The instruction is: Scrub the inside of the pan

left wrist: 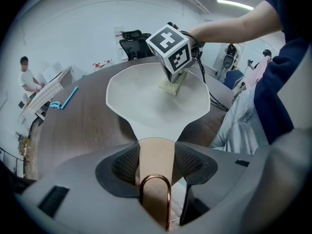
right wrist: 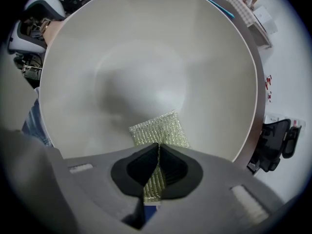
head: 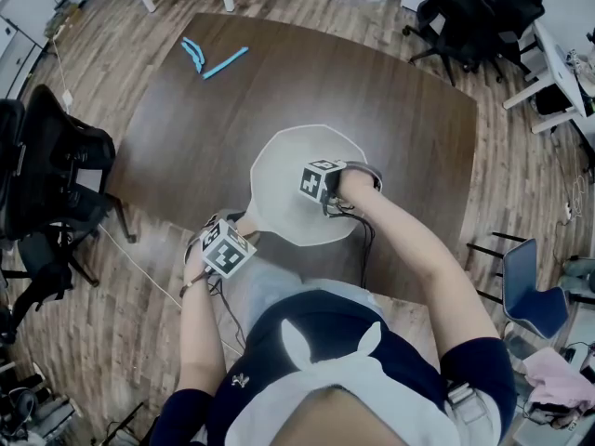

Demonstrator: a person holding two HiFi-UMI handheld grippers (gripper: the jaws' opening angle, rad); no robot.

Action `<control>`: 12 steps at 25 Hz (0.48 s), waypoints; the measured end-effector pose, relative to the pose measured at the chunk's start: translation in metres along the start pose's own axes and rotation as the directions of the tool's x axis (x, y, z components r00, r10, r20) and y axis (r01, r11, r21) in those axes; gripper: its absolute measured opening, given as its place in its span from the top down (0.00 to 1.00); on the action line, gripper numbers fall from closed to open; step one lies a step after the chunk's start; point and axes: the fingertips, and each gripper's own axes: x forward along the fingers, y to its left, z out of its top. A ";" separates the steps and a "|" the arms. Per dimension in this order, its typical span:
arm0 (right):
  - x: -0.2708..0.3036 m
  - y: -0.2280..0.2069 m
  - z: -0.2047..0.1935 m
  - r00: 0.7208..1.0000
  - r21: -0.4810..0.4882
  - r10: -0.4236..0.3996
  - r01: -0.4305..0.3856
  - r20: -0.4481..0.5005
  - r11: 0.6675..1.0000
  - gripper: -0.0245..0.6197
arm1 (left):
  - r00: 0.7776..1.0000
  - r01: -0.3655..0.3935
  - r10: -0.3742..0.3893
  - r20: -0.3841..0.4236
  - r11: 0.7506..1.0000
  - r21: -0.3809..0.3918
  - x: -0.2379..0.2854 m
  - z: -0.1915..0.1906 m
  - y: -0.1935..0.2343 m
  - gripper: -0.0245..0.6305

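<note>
Firmly clenched, the right claw pinches a yellow-green mesh scouring pad, whose free end lies against the pale inner wall of the pan, on the side nearest that claw. The left claw grasps the pan's tan handle, pads pressed to both its sides, with a copper loop at the handle's near end. The pan sits on the dark wooden bench near the person's edge, handle jutting past it; light blue items lie well apart at the far side.

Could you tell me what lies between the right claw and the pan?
A scouring pad, pinched by the right claw, shown in the right gripper view.
</note>
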 end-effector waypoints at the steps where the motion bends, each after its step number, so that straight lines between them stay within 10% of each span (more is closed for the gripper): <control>1: 0.001 0.002 -0.001 1.000 -0.010 -0.002 0.002 -0.007 1.000 0.95 | 1.000 0.000 0.000 0.000 1.000 0.000 0.000 0.000 0.000 0.62; 12: 0.005 0.010 -0.002 0.998 -0.037 0.066 -0.066 -0.006 0.997 0.95 | 1.000 0.002 -0.002 -0.004 1.000 -0.013 0.001 -0.001 0.000 0.62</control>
